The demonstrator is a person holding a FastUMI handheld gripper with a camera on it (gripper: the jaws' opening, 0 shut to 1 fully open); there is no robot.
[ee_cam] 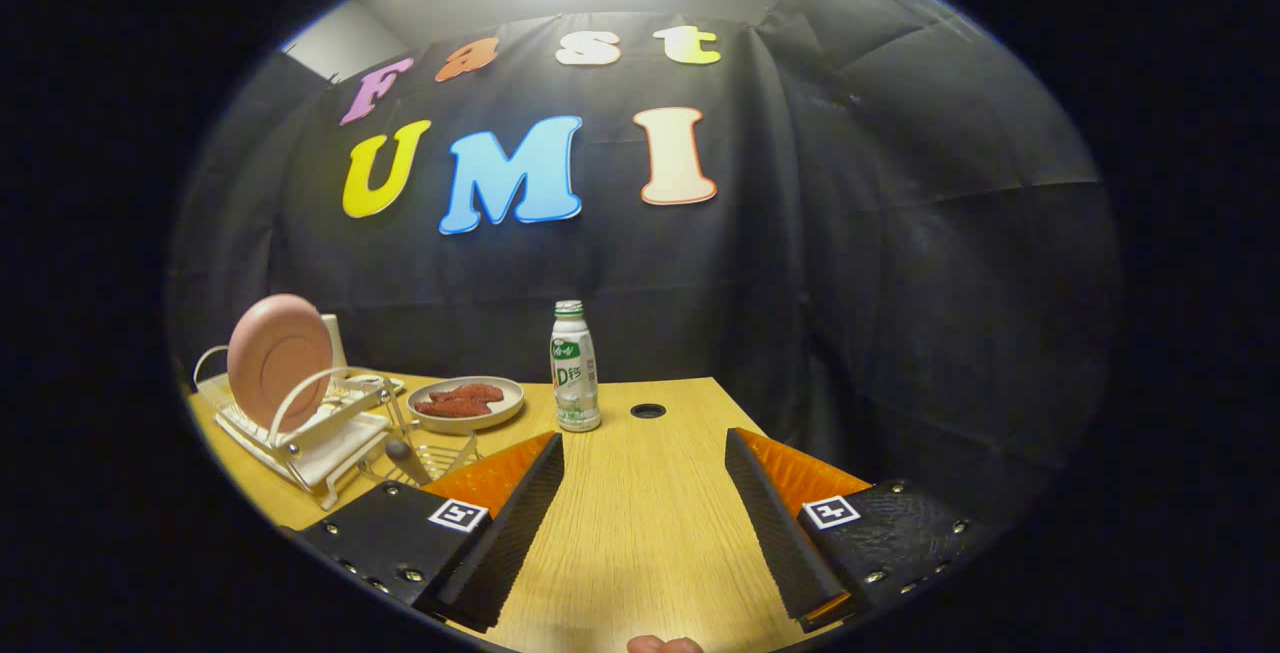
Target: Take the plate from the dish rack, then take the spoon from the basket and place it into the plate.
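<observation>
- Plate: a pink plate is stood on edge in the white dish rack, held upright by the rack's curved wire hoops, presumably so that its rim can be gripped from above or from the side.
- Spoon: what appears to be a spoon with a dark rounded end is seen in the small wire basket set against the rack; its handle cannot be made out clearly.
- Claw: the fingers are spread wide with nothing between them, and only bare desk is seen in the gap; rack and basket lie well off to the left of the left finger.
- No step of the task is judged done: the plate is not yet lifted, so a turn toward the rack is called for first.
- Farther off, a shallow dish of reddish food and a small drink bottle are stood beyond the fingers, beside a cable hole; the bottle could be knocked if the plate is set down near it.
</observation>
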